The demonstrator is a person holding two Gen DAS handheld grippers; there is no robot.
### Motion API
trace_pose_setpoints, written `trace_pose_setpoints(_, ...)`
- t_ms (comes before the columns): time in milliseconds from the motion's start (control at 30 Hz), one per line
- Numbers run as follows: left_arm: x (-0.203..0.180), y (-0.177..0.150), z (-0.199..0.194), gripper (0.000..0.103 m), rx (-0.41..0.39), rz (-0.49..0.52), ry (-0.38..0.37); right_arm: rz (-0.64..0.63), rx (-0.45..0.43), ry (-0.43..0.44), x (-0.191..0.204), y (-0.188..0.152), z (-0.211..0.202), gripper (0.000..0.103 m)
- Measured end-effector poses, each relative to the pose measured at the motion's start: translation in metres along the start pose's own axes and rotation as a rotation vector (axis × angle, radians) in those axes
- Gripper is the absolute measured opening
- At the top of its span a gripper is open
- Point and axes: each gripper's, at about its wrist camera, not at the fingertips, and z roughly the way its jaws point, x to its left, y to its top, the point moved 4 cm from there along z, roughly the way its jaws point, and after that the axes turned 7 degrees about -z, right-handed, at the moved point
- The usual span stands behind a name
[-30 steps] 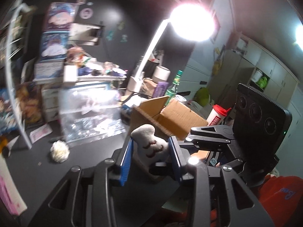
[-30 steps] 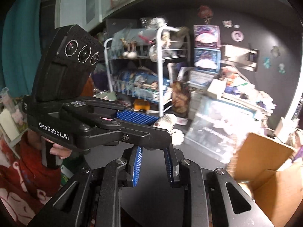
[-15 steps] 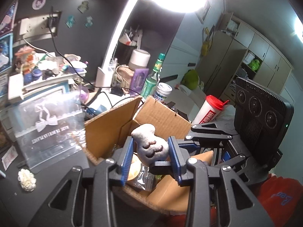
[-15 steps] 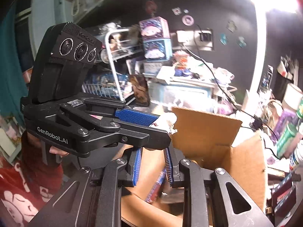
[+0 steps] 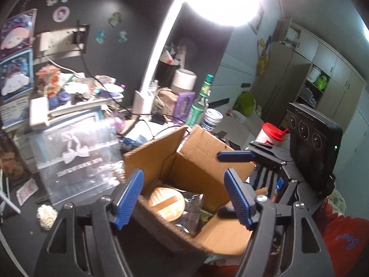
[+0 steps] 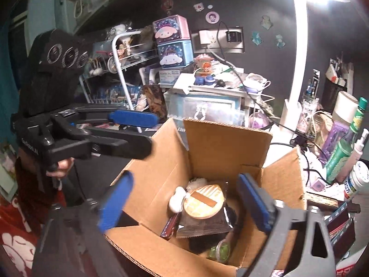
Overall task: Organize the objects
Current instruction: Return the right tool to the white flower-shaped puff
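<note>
An open cardboard box stands on the dark desk. Inside lie a round tan cookie pack, a dark foil packet, a small white plush and a green round item. My left gripper is open and empty over the box's near edge; it also shows in the right wrist view. My right gripper is open and empty above the box; it also shows in the left wrist view.
A clear plastic gift bag leans left of the box. A white fluffy ball lies on the desk. A white desk lamp, a green bottle, a red-lidded cup and cluttered shelves stand behind.
Both grippers opened over the box. The white plush left my left gripper and now lies inside the box. The right gripper moved over the box.
</note>
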Motion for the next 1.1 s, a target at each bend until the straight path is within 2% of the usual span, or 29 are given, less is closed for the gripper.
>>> trace_pose_setpoints(100, 0.009, -0.003, -0.017, 0.071, -0.027, -0.012, 0.026, -0.013, -0.014, -0.039, 0.002, 0.004, -0.005, 0.098)
trace_pose_setpoints(233, 0.02, -0.01, -0.039, 0.071, -0.065, -0.024, 0.047, -0.086, 0.013, -0.071, 0.016, 0.011, -0.007, 0.099)
trace_pose_setpoints(400, 0.041, -0.024, -0.07, 0.072, -0.12, -0.045, 0.073, -0.117, -0.029, -0.032, 0.045, 0.028, -0.009, 0.099)
trace_pose_setpoints(533, 0.069, -0.042, -0.097, 0.072, -0.158, -0.083, 0.127, -0.145, -0.078, 0.049, 0.083, 0.041, 0.0, 0.099)
trace_pose_setpoints(667, 0.101, -0.06, -0.123, 0.073, -0.191, -0.127, 0.175, -0.162, -0.07, 0.115, 0.126, 0.05, 0.03, 0.099)
trace_pose_setpoints(833, 0.148, -0.088, -0.141, 0.075, -0.191, -0.188, 0.239, -0.181, -0.018, 0.168, 0.173, 0.045, 0.083, 0.098)
trace_pose_setpoints(967, 0.177, -0.105, -0.144, 0.075, -0.175, -0.233, 0.236, -0.142, 0.036, 0.189, 0.186, 0.038, 0.132, 0.097)
trace_pose_setpoints(1033, 0.191, -0.11, -0.141, 0.075, -0.165, -0.247, 0.24, -0.116, 0.064, 0.179, 0.185, 0.033, 0.157, 0.089)
trace_pose_setpoints(1100, 0.206, -0.115, -0.137, 0.075, -0.153, -0.255, 0.25, -0.111, 0.096, 0.13, 0.18, 0.028, 0.189, 0.078)
